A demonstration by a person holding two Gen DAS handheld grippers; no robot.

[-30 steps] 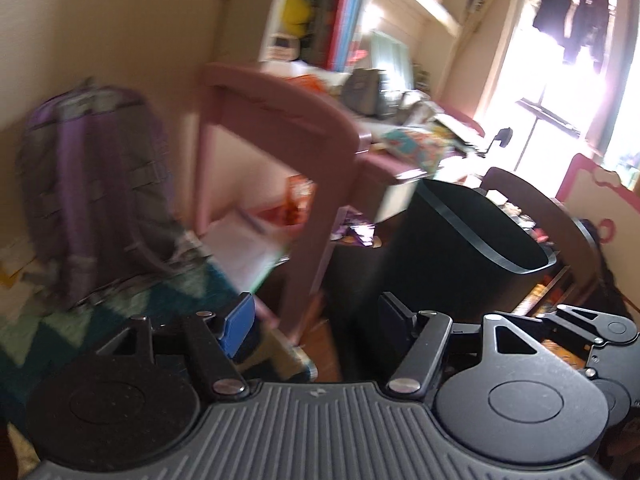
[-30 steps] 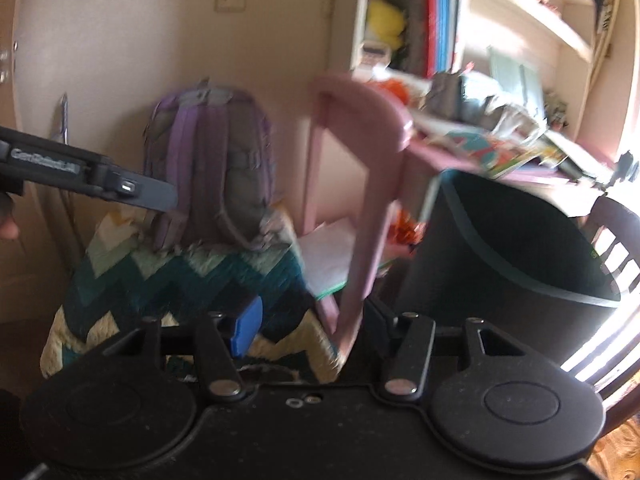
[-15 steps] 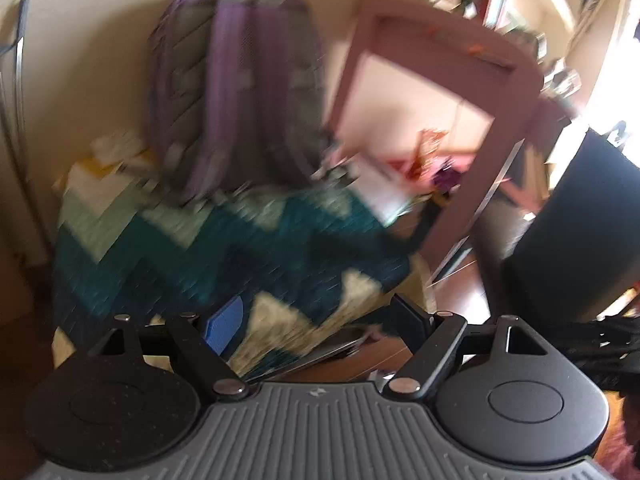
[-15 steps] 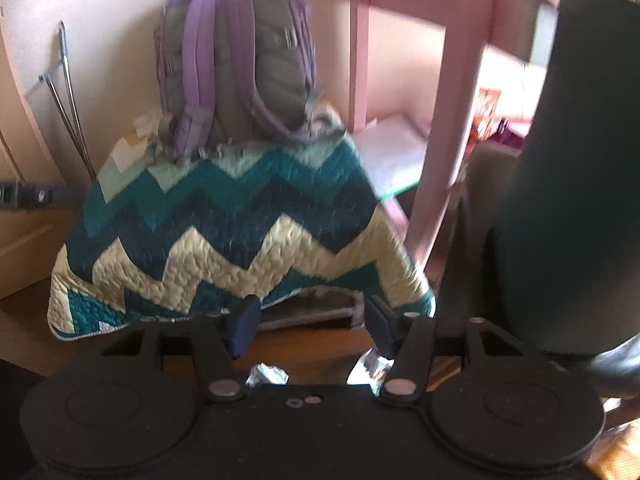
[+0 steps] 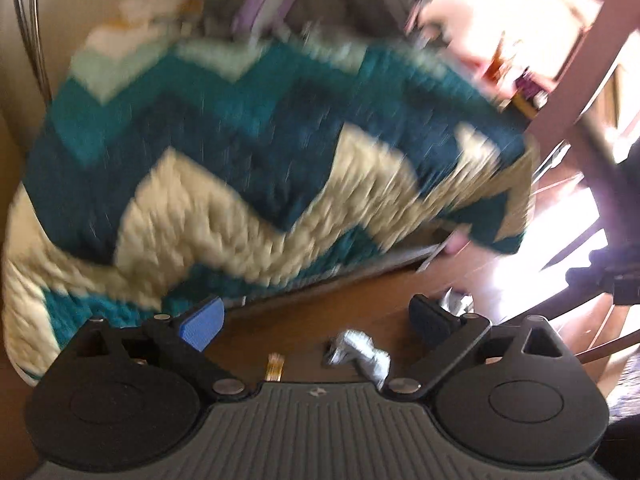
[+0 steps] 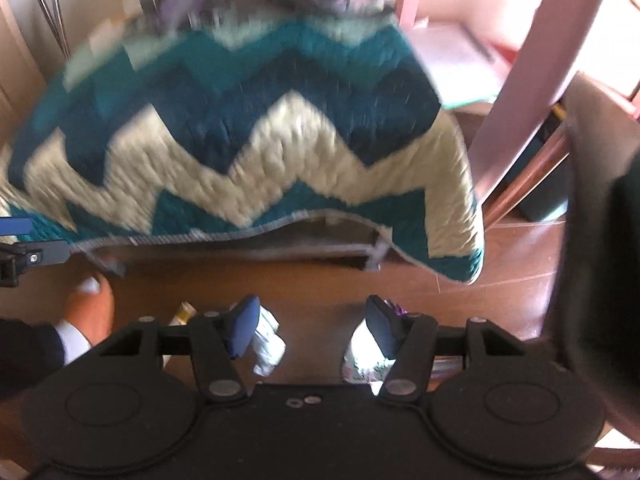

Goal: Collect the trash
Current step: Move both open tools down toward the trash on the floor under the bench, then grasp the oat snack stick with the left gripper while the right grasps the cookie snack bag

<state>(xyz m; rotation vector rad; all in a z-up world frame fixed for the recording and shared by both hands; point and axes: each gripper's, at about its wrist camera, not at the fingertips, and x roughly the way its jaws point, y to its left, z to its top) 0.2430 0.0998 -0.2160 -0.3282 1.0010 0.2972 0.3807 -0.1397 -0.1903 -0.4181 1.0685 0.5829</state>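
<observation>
Left gripper (image 5: 316, 326): jaws opening wide, empty, crumpled foil (image 5: 360, 354) between them | Right gripper (image 6: 312, 326): part-open, empty, wrappers (image 6: 266, 342) beneath.

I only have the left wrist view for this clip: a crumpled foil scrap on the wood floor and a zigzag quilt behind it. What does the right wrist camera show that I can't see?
Observer: The right gripper hangs over the floor with its jaws apart and nothing between the pads.
Operator: Any trash near it?
Observer: Yes. A crumpled white scrap lies by one finger, and a pale crumpled piece shows under the other.
Operator: Is the person in view?
Observer: Only a foot in an orange slipper, on the floor at the left edge.
</observation>
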